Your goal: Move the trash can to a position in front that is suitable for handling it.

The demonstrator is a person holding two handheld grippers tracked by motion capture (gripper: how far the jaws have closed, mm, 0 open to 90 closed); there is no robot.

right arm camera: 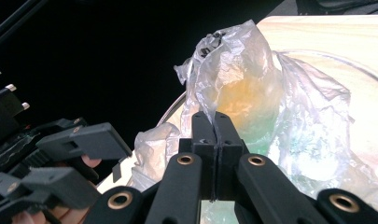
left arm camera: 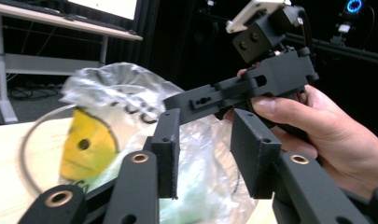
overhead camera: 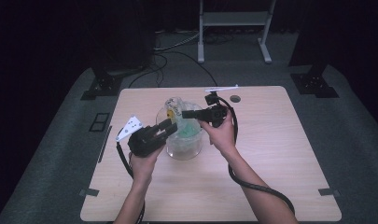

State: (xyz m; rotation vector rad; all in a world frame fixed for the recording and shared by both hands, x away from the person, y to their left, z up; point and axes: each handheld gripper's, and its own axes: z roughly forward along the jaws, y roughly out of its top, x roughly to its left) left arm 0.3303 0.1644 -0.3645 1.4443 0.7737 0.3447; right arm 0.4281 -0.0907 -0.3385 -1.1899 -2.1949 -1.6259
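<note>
A clear glass bowl (overhead camera: 183, 149) stands mid-table and holds a crumpled clear plastic bag (overhead camera: 173, 106) with a yellow smiley face (left arm camera: 86, 144) and something green inside. My right gripper (overhead camera: 184, 113) reaches in from the right, its jaws shut on the bag's film near the top; in the right gripper view the jaws (right arm camera: 215, 122) press flat together with the bag (right arm camera: 242, 79) rising just behind them. My left gripper (overhead camera: 170, 125) sits at the bowl's left rim. Its jaws (left arm camera: 203, 140) stand open in front of the bag (left arm camera: 130, 93), with nothing pressed between them.
The bowl sits on a light wooden table (overhead camera: 280, 154) with bare wood around it. A small dark round disc (overhead camera: 234, 98) lies near the far edge. Beyond the table are a white stand (overhead camera: 233, 21) and dark equipment bases (overhead camera: 100, 86). Cables trail from both grippers.
</note>
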